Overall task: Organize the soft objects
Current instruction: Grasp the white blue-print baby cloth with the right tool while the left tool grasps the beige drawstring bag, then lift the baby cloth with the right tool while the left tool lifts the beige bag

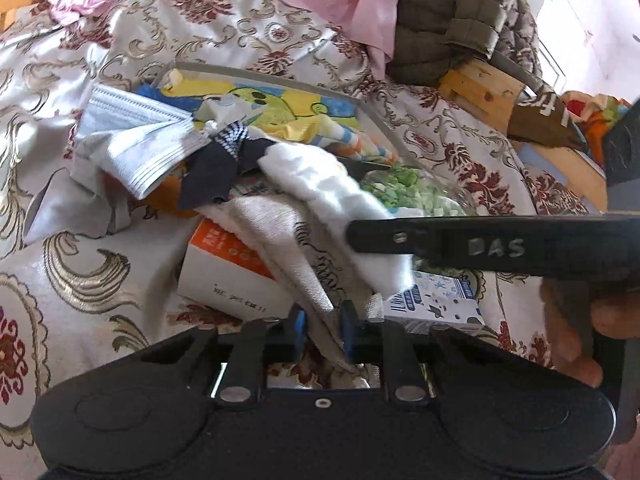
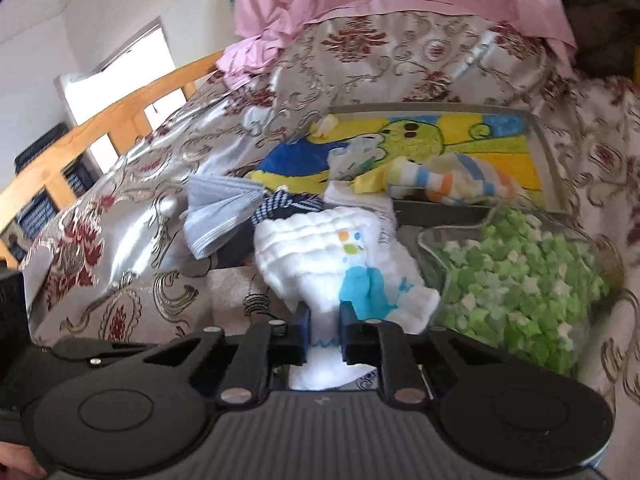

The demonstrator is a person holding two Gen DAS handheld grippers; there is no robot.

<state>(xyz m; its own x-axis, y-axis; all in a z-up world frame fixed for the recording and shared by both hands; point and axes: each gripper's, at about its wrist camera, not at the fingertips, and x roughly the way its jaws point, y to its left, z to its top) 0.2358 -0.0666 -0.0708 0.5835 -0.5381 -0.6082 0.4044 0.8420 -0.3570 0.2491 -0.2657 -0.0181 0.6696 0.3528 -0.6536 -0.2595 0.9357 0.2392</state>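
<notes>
The left hand-held gripper (image 1: 323,330) has its blue pads drawn in narrow on a corner of the beige woven cloth with dark line drawings (image 1: 298,248), so that cloth is pinned where it hangs over the orange-and-white cardboard box (image 1: 224,270). The right hand-held gripper (image 2: 325,330) is likewise narrowed onto the near edge of the white quilted gauze cloth with blue and green prints (image 2: 340,256). In the left wrist view that white cloth lies across the beige one toward 1 o'clock, with the right tool's black finger over it.

My reading is that the two tools each take one cloth because the pieces overlap in a heap on the floral satin bedspread (image 1: 80,256); gripping edges rather than middles should let them be drawn apart or spread.

From the right gripper, the clear star-shaped dish of green and white paper stars (image 2: 516,280) sits at 2 o'clock, touching the white cloth, so a careless pull could tip it. The grey tray with a yellow cartoon picture (image 2: 546,152) at 12 o'clock already holds the striped baby sock (image 2: 440,184), a likely destination. The pale blue pleated face mask (image 2: 218,216) lies at 10 o'clock.
</notes>
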